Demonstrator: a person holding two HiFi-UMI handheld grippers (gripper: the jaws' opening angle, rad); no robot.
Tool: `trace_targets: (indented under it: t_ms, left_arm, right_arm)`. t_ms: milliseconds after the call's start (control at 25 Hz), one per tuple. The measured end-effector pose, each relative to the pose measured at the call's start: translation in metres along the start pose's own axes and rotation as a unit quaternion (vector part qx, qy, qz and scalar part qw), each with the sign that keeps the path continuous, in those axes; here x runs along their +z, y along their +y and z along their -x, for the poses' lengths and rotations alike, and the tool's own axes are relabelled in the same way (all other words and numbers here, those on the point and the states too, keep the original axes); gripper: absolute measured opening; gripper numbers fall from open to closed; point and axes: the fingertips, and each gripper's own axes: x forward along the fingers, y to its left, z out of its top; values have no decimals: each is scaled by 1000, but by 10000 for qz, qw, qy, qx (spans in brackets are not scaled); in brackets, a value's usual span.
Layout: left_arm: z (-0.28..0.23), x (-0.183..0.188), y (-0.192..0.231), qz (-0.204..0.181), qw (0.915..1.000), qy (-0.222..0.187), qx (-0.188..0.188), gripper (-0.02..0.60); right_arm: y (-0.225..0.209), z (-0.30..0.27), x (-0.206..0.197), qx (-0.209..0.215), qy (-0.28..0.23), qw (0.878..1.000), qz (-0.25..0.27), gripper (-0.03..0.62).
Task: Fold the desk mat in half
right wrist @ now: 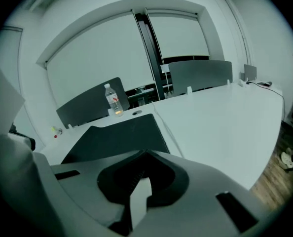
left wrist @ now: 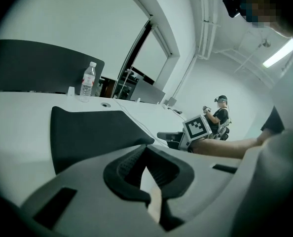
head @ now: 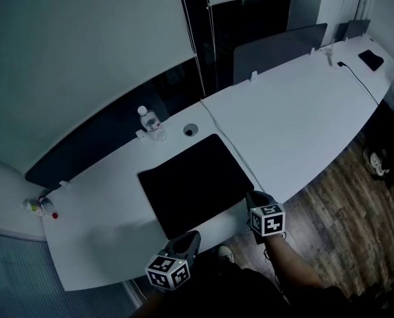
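**A:** What takes up most of the scene?

**B:** A long, curved white desk (head: pixel 316 111). There is wood-plank floor (head: pixel 343 204) along its near side and dark partition screens (head: pixel 276 48) stand along its far side.

**A:** Where is the desk mat?

**B:** The black desk mat (head: pixel 194 177) lies on the desk toward the left end. Its near edge sits just in from the desk's near edge.

**A:** And the grippers?

**B:** The left gripper (head: pixel 192 236) is at the mat's near-left corner. The right gripper (head: pixel 251 196) is at its near-right corner. On each, the fingers are pressed together at the tips, and the thin edge of the mat seems pinched between them.

**A:** Anything smaller?

**B:** A clear water bottle (head: pixel 150 123) stands upright beyond the mat's far-left corner, apart from it. A round cable hole (head: pixel 190 130) sits just to the right of the bottle. At the desk's far right end lies a small dark object (head: pixel 371 59), too small to identify.
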Motion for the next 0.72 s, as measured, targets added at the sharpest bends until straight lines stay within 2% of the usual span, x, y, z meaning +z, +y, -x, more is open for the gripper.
trace_targets:
  t_ms: [200,400,720]
  left_arm:
    - [21,-4,9,55,9995,-117,278,6]
    - [40,-3,22,77,9989,-240,403,6]
    - [92,-13,47,102,9989,-340,313,6]
  right_arm:
    - [37,2,6,435,-130,9989,102,26]
    - [80,5,10,800,-214,9963,243,25]
    - [151,17,-1,931,-256,9951,212,25]
